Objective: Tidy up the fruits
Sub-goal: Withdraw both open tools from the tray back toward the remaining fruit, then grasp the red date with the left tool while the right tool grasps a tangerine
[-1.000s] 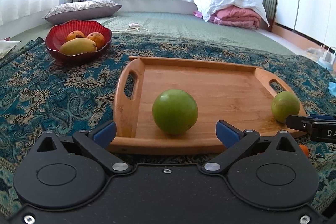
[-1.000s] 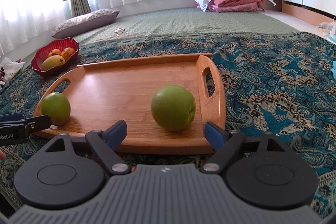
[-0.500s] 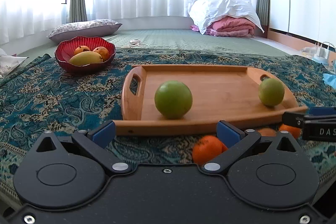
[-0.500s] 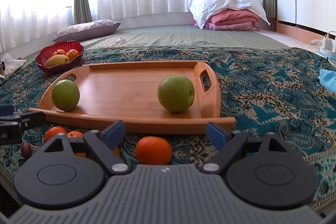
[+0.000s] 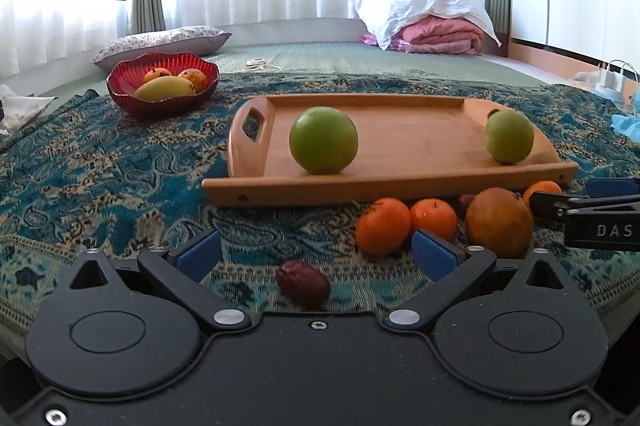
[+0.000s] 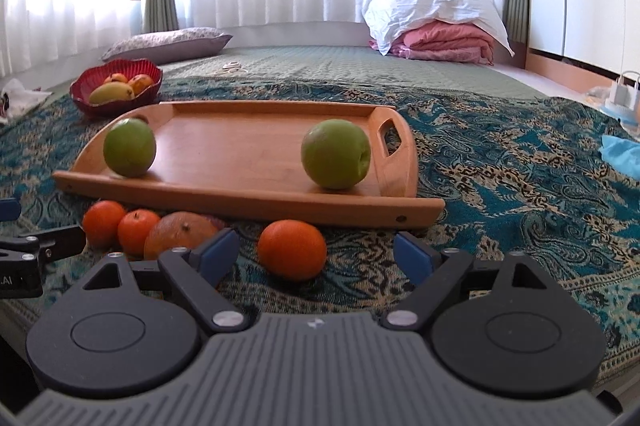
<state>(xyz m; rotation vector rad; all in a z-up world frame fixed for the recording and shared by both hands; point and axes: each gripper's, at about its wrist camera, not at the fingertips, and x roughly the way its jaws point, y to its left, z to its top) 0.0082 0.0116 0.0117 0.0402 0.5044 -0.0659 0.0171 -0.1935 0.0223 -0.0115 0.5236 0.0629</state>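
Note:
A wooden tray lies on the patterned cloth and holds two green apples. Several oranges and a larger brownish-orange fruit lie on the cloth in front of the tray. A small dark red fruit lies between the fingers of my open, empty left gripper. My right gripper is open and empty, with one orange just ahead between its fingers.
A red bowl with a mango and other fruit stands at the back left of the cloth. Pillows and folded bedding lie on the mat beyond. A blue cloth lies at the right.
Both grippers have pulled back and dropped lower. The tray looks farther away, and the oranges and dark fruit in front of it have come into view.

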